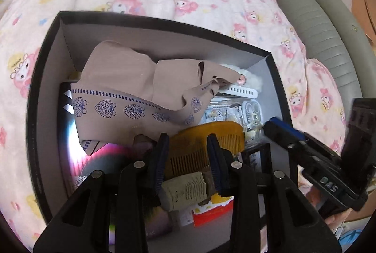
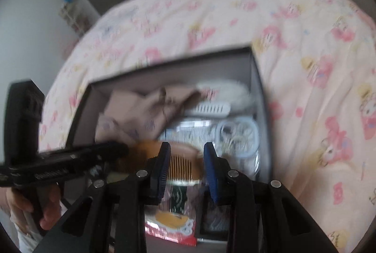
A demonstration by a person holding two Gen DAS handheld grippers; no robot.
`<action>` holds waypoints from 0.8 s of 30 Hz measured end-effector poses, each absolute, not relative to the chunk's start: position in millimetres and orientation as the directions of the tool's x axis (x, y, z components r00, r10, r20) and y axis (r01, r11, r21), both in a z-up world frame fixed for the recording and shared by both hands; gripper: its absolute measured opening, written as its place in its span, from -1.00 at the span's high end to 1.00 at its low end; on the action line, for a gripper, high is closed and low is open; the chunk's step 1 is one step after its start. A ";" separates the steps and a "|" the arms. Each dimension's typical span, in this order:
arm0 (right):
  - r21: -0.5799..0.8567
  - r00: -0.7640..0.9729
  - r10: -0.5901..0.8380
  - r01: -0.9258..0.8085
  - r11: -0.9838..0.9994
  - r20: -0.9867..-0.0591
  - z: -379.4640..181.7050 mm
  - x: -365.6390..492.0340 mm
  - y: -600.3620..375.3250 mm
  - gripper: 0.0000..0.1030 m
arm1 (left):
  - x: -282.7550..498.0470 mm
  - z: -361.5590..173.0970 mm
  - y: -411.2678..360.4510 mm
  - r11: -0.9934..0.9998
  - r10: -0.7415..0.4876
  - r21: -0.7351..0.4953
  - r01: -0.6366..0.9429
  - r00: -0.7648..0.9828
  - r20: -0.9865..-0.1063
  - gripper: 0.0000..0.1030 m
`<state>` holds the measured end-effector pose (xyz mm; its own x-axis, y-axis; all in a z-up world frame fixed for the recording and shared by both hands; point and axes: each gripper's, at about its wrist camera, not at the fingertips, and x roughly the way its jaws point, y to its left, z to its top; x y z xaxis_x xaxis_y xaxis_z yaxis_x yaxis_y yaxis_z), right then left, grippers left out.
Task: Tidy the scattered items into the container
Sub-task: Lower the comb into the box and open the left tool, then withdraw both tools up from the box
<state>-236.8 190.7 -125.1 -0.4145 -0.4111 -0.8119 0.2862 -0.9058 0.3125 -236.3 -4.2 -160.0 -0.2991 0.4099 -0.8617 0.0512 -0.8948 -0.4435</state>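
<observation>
While both pairs of tongs hang over the box (image 1: 47, 79), the left tongs (image 1: 188, 166) pinch a small tan tube (image 1: 185, 189) above the comb (image 1: 206, 142), a brown cloth (image 1: 131, 88) just beyond; the right tongs (image 2: 186, 170) stand spread, empty, over that comb, white cases (image 2: 237, 135) ahead to their right

Your amber wooden comb (image 1: 206, 142) lies flat in the black box (image 1: 164, 20), crossing the gap between your left fingers (image 1: 162, 154). Beyond those fingertips the tan printed cloth (image 1: 131, 93) drapes crumpled over the box's contents.
</observation>
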 end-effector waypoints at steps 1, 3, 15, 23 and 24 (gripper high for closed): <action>0.303 -0.405 -0.406 0.297 -0.906 -0.819 -127.3 -237.5 187.3 0.49 | -237.5 -165.5 -3.9 -0.896 0.404 -0.438 0.065 -0.284 -0.869 0.37; 0.297 -0.362 -0.396 0.298 -0.907 -0.844 -138.1 -240.4 181.3 0.49 | -239.1 -173.2 -2.2 -0.897 0.402 -0.434 0.080 -0.261 -0.878 0.37; 0.216 -0.317 -0.311 0.302 -0.929 -0.896 -155.9 -240.6 168.0 0.49 | -227.4 -168.0 -5.5 -0.880 0.432 -0.471 0.060 -0.308 -0.848 0.37; 0.105 -0.425 -0.222 0.282 -0.954 -0.877 -131.9 -220.0 171.6 0.48 | -203.4 -117.9 -3.7 -0.927 0.332 -0.375 0.010 -0.441 -0.833 -0.05; 0.081 -0.458 -0.206 0.278 -0.957 -0.865 -123.1 -213.1 172.3 0.48 | -196.0 -104.3 -3.6 -0.943 0.287 -0.334 0.009 -0.489 -0.824 -0.12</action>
